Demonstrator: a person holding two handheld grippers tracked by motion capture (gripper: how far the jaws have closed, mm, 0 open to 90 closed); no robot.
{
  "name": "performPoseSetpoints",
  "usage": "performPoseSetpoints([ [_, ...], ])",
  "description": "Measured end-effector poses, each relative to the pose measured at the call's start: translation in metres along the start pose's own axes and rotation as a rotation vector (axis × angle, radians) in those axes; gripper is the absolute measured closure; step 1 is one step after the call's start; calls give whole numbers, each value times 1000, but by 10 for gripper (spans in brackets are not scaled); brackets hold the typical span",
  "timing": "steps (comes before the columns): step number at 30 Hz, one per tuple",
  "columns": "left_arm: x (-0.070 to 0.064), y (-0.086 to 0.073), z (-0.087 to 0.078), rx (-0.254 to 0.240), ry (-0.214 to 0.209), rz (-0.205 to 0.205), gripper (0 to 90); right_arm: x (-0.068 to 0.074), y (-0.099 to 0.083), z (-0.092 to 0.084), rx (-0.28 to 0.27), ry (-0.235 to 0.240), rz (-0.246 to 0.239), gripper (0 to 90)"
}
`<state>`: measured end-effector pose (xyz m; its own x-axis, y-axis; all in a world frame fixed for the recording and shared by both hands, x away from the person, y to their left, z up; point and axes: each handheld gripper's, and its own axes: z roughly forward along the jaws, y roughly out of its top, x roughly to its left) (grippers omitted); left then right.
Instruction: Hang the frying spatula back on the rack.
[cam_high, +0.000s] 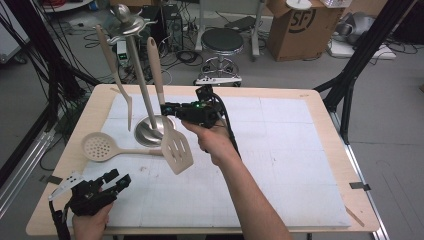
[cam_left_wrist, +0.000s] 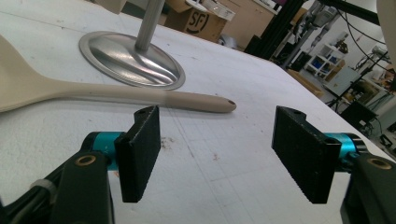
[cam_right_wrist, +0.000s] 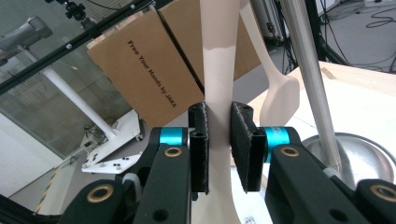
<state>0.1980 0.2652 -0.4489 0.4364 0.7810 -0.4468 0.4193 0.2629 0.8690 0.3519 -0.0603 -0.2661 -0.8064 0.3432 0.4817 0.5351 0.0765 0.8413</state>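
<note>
Cardboard box (cam_high: 300, 27): "SF". Brown cardboard sheet (cam_right_wrist: 144, 70): "Free Your Hands by JAKA".

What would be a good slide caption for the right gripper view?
Right gripper clamped on the beige slotted turner handle, beside the steel rack pole and its base.

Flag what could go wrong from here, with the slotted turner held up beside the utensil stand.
The right tongs grip the slotted turner only at its narrow handle, so the blade could swing or slip down. Its handle top sits close to the stand's hook ring, and a nudge might tip the stand or knock the hanging spatula. The skimmer lies just below the blade.
</note>
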Motion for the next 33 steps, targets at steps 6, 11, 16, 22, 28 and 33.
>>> performPoseSetpoints([
  [6,0,0,0,2,0,4,333,3,4,1,1,9,-3,787],
  [11,0,0,-1,-3,1,-2,334,10,11,4,6,20,-22,787],
  [16,0,0,-4,-9,3,-2,335,9,13,9,20,1,-15,787],
  [22,0,0,-5,-9,3,-5,335,9,13,13,25,9,-9,787],
  [28,0,-1,-6,-10,7,-3,337,5,16,20,34,1,-7,787],
  [33,1,-1,-7,-9,7,-5,337,4,16,25,39,1,-5,786],
])
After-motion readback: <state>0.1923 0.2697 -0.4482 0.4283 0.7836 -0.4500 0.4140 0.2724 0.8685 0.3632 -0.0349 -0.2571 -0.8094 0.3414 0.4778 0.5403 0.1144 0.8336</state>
